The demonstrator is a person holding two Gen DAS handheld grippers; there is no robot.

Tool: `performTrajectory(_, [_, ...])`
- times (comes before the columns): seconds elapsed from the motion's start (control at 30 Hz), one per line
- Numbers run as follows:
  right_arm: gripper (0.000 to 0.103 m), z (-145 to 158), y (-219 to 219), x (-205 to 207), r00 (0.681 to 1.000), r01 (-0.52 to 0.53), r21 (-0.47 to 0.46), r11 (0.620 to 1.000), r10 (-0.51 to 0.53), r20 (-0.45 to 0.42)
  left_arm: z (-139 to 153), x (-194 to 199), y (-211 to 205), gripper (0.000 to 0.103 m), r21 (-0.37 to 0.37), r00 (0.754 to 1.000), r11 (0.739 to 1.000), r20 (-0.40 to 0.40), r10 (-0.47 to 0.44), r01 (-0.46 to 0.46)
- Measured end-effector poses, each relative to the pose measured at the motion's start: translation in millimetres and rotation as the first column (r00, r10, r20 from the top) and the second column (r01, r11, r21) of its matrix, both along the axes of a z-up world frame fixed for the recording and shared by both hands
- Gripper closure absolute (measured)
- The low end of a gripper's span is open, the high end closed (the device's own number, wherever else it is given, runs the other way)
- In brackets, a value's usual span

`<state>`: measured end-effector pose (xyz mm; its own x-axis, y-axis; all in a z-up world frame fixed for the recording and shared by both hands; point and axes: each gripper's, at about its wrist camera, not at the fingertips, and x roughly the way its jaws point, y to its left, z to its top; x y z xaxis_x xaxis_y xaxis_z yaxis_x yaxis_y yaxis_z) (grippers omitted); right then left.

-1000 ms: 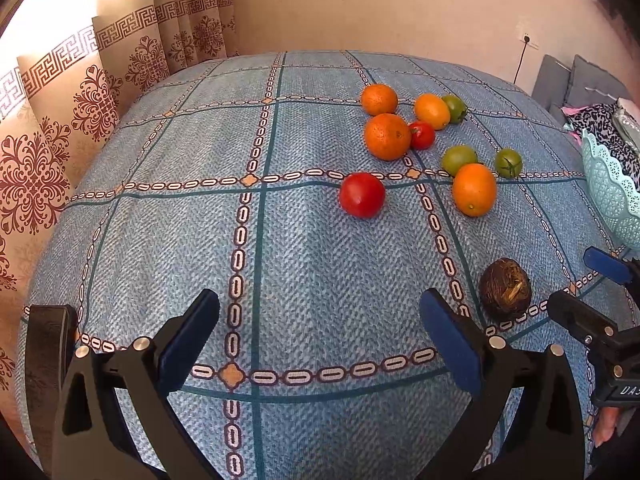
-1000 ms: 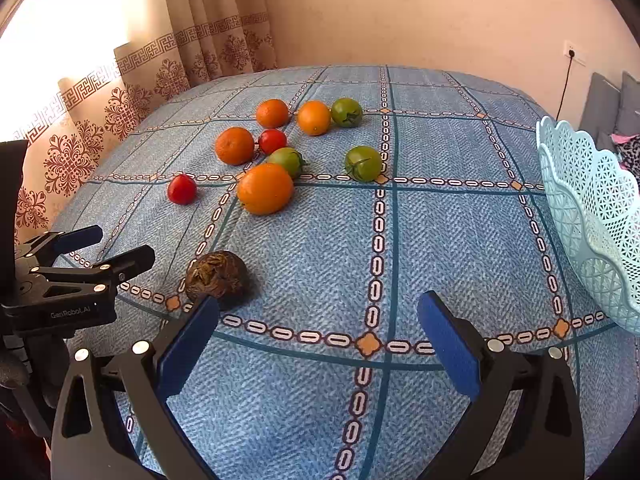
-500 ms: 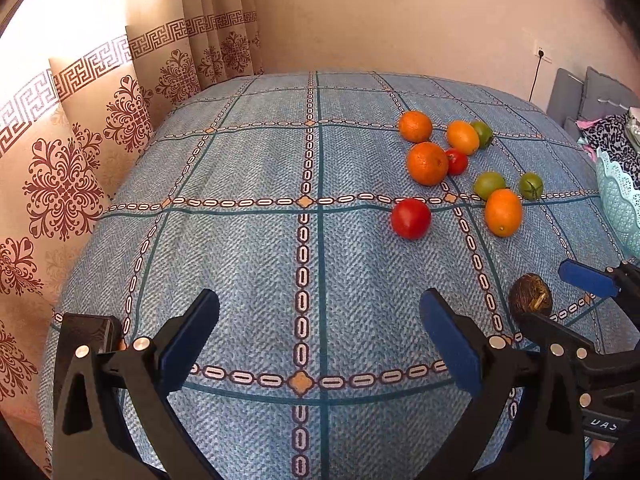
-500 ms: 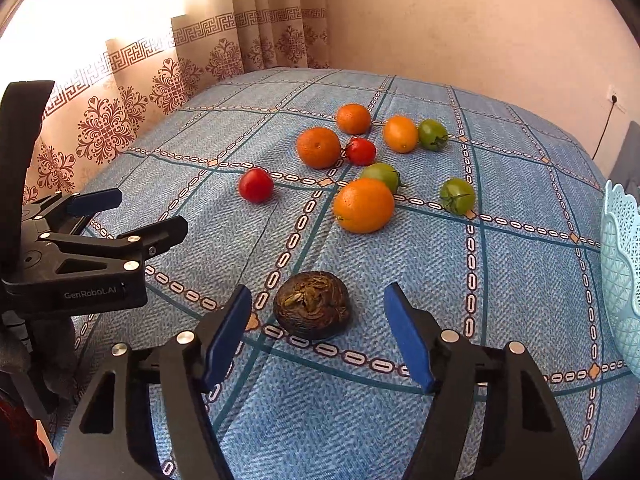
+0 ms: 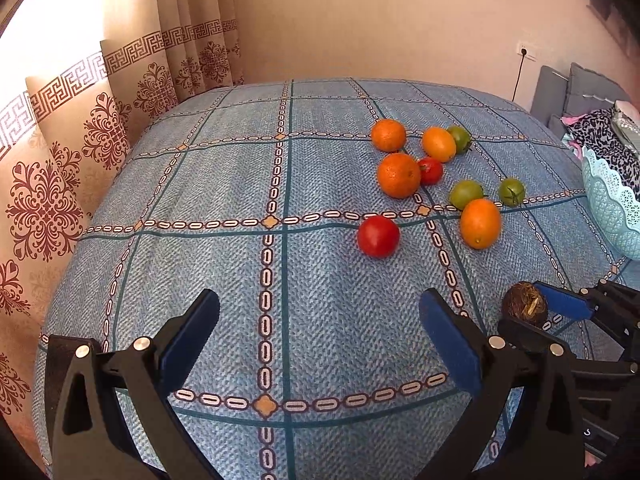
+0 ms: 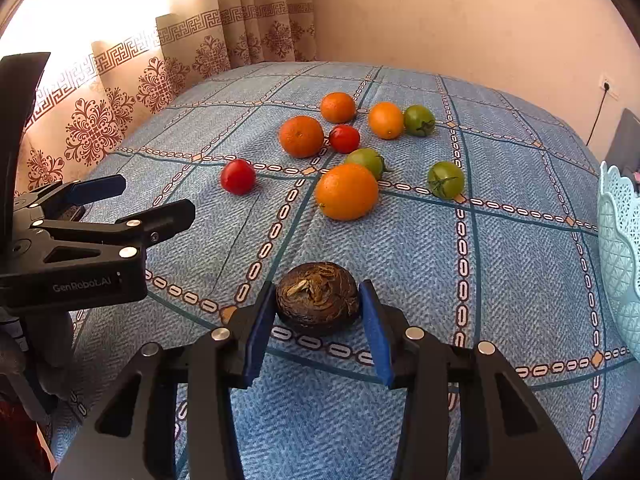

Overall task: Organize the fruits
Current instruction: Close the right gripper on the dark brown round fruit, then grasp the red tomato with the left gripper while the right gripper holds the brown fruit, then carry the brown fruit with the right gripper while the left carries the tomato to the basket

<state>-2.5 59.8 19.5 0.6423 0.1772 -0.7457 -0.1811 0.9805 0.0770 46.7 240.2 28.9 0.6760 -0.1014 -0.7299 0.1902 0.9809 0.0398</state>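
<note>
Blue patterned tablecloth [image 5: 240, 280], fruit toward its far right corner.
Left wrist view: left gripper [image 5: 320, 332] released, idle. Right wrist view: right gripper [image 6: 316, 316] brackets dark brown fruit [image 6: 318, 298] near front edge; contact uncertain. Squeeze gently, centred, before lifting toward basket [image 6: 620, 240].

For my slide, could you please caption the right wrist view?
Right gripper fingers closing around the dark brown fruit on the blue tablecloth.
</note>
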Motion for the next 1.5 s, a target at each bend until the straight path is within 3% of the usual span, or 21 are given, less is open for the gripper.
performTrajectory(0.07, [0.06, 1, -6, -1, 1.0, 0.011, 0.002, 1.0, -0.011, 0.004, 0, 5, -5, 0.003, -0.021, 1.0, 1.0, -0.013, -0.016, 0.016])
performTrajectory(0.23, [0.06, 1, -21, -3, 0.999, 0.045, 0.018, 0.999, -0.045, 0.009, -5, 23, -14, 0.016, -0.087, 0.997, 0.995, -0.066, -0.046, 0.04])
performTrajectory(0.37, [0.06, 3, -27, -5, 0.998, 0.055, 0.029, 0.998, -0.055, 0.019, -13, 36, -21, 0.033, -0.115, 0.992, 0.991, -0.104, -0.073, 0.061])
performTrajectory(0.6, [0.06, 3, -32, -6, 0.998, 0.063, 0.051, 0.997, -0.064, 0.024, -17, 49, -35, 0.05, -0.087, 0.99, 0.992, -0.1, -0.095, 0.086])
performTrajectory(0.73, [0.06, 3, -34, -8, 0.997, 0.069, 0.06, 0.996, -0.071, 0.028, -19, 53, -37, 0.074, -0.08, 0.99, 0.993, -0.101, -0.098, 0.09])
performTrajectory(1.17, [0.06, 8, -45, -19, 0.993, 0.1, 0.083, 0.992, -0.104, 0.047, -12, 34, -39, 0.074, -0.093, 0.993, 0.992, -0.08, -0.092, 0.085])
performTrajectory(1.5, [0.06, 32, -61, -31, 0.982, 0.136, 0.124, 0.983, -0.15, 0.112, 27, 10, -50, 0.074, -0.106, 0.996, 0.99, 0.008, -0.093, 0.093])
